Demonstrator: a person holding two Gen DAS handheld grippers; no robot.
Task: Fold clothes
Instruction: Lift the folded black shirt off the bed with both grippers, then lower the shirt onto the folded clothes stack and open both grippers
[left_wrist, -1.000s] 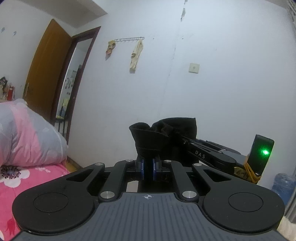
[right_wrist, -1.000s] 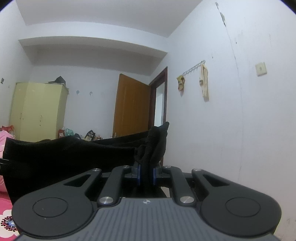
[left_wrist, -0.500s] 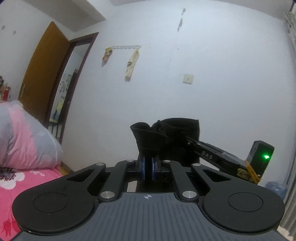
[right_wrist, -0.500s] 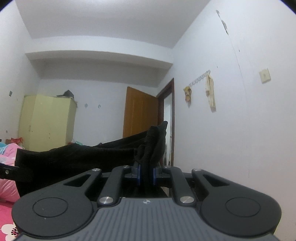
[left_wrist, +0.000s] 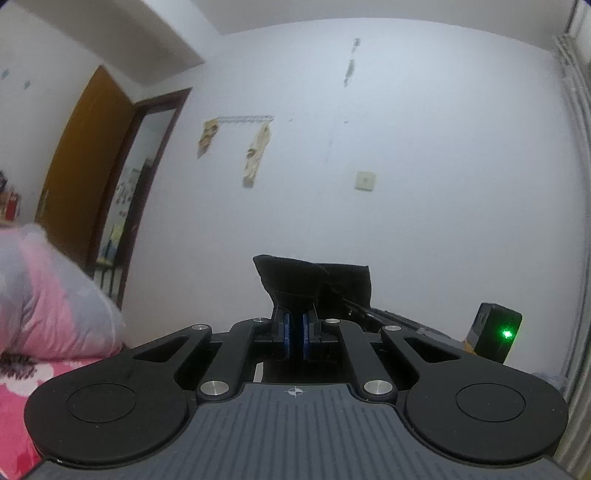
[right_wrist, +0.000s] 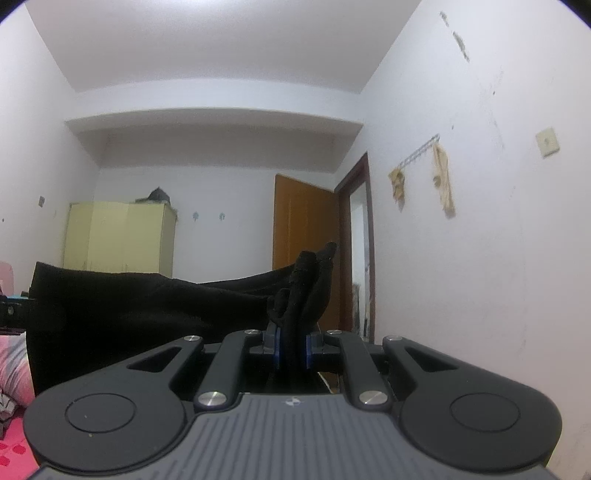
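A black garment (right_wrist: 140, 306) hangs stretched in the air between my two grippers. In the right wrist view my right gripper (right_wrist: 291, 347) is shut on a bunched edge of it, and the cloth runs off to the left. In the left wrist view my left gripper (left_wrist: 294, 332) is shut on another corner of the black garment (left_wrist: 295, 280), which sticks up past the blue pads (left_wrist: 284, 334). To its right, the right gripper's body with a green light (left_wrist: 508, 334) shows beyond the cloth. Both grippers point about level, towards the white wall.
A pink and grey quilt (left_wrist: 44, 291) lies on the flowered pink bed (left_wrist: 22, 398) at the left. An open brown door (left_wrist: 77, 192) and doorway stand behind it. A yellow wardrobe (right_wrist: 118, 236) stands at the far wall. Rags hang from a hook rail (left_wrist: 255, 151).
Both grippers have risen a little with the garment held between them; the room has slid down in both views. The grips are unchanged.
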